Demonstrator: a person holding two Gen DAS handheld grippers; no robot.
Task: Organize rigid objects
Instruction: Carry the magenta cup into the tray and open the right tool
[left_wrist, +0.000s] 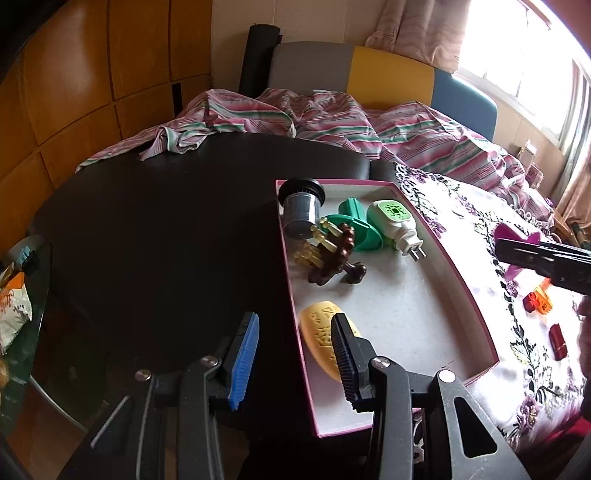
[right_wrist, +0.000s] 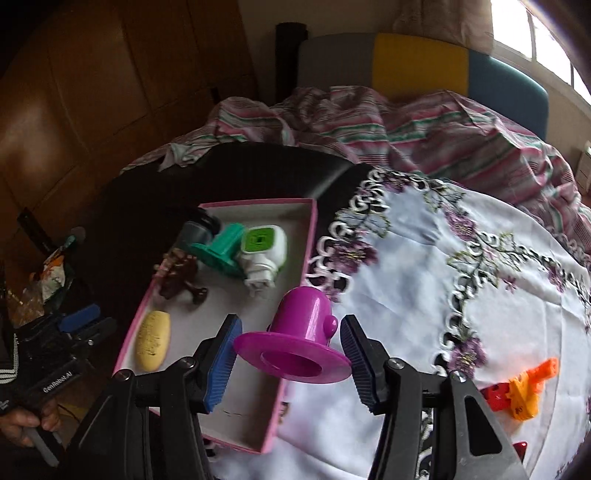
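A magenta flanged plastic piece (right_wrist: 295, 343) hangs between the pads of my right gripper (right_wrist: 291, 354), which is shut on its wide rim, above the near right wall of the pink-edged box (right_wrist: 312, 236). In the box lie a grey-black cylinder (left_wrist: 301, 210), a green flanged piece (left_wrist: 360, 229), a white and green plug-in device (left_wrist: 397, 221), a brown wooden massager (left_wrist: 332, 258) and a yellow soap-like bar (left_wrist: 317, 332). My left gripper (left_wrist: 293, 354) stands open astride the box's left wall (left_wrist: 295, 295), its pads apart from it.
An orange piece (right_wrist: 528, 391) and red pieces (left_wrist: 557, 341) lie on the embroidered white cloth (right_wrist: 424, 277) right of the box. The dark table (left_wrist: 166, 221) spreads to the left, striped bedding (left_wrist: 332, 122) behind it. A snack bag (left_wrist: 14, 314) sits at the far left.
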